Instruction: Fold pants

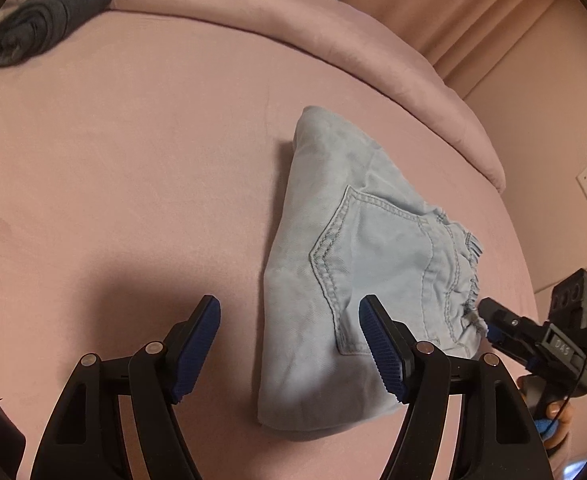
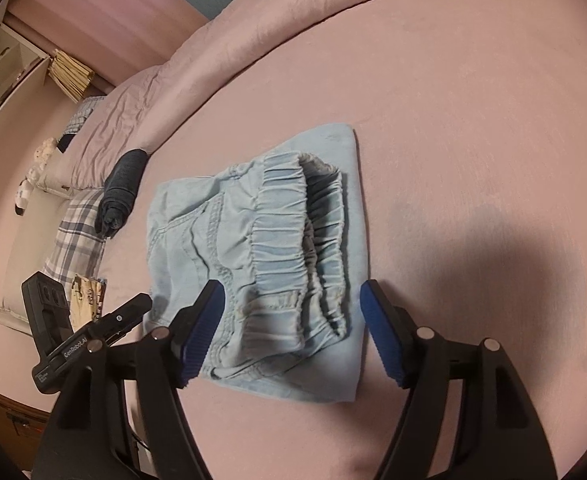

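Light blue denim pants point(image 1: 345, 264) lie folded into a compact stack on the pink bed sheet point(image 1: 133, 160), back pocket up. In the right wrist view the pants point(image 2: 253, 248) show their elastic waistband facing me. My left gripper point(image 1: 289, 336) is open and empty, hovering over the near left edge of the stack. My right gripper point(image 2: 291, 320) is open and empty, its fingers straddling the waistband end. The right gripper also shows in the left wrist view point(image 1: 489, 320) at the waistband; the left gripper shows in the right wrist view point(image 2: 133, 308) at the stack's left edge.
A rolled dark grey garment point(image 1: 33, 24) lies far left on the bed, also in the right wrist view point(image 2: 121, 192). A pink duvet point(image 1: 293, 24) is bunched along the far side. Plaid pillows point(image 2: 73, 232) and a shelf with books point(image 2: 69, 72) lie beyond.
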Demonstrator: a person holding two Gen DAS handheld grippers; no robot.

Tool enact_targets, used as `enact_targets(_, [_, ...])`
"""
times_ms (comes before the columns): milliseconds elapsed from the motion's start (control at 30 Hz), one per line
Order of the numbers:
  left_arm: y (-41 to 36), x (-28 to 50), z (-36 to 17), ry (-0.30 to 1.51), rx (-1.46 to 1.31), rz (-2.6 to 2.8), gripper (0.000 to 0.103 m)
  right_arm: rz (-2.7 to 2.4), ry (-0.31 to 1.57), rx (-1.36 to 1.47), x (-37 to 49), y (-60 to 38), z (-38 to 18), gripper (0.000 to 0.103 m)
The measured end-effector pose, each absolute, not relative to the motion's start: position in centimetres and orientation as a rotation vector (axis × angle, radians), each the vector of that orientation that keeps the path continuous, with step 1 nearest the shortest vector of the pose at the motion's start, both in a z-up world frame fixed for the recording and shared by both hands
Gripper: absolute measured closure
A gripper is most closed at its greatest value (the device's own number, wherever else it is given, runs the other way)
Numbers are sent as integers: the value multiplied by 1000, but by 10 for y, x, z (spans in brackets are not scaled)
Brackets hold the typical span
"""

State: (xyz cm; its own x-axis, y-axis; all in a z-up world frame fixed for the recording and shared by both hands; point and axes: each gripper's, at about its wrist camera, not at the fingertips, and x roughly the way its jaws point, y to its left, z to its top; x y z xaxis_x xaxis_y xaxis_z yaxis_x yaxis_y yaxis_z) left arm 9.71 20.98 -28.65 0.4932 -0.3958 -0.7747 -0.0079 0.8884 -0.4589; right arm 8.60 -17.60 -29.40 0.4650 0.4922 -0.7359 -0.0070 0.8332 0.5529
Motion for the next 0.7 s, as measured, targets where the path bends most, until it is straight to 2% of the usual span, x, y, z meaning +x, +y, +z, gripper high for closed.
enact_targets(400, [207,104,-291,1056,-435,-272,31,328,1101,497,104,-170,-305,31])
enact_targets(700, [204,108,-292,1059,-390,-292,31,341,1105,467,111,-166,-308,27])
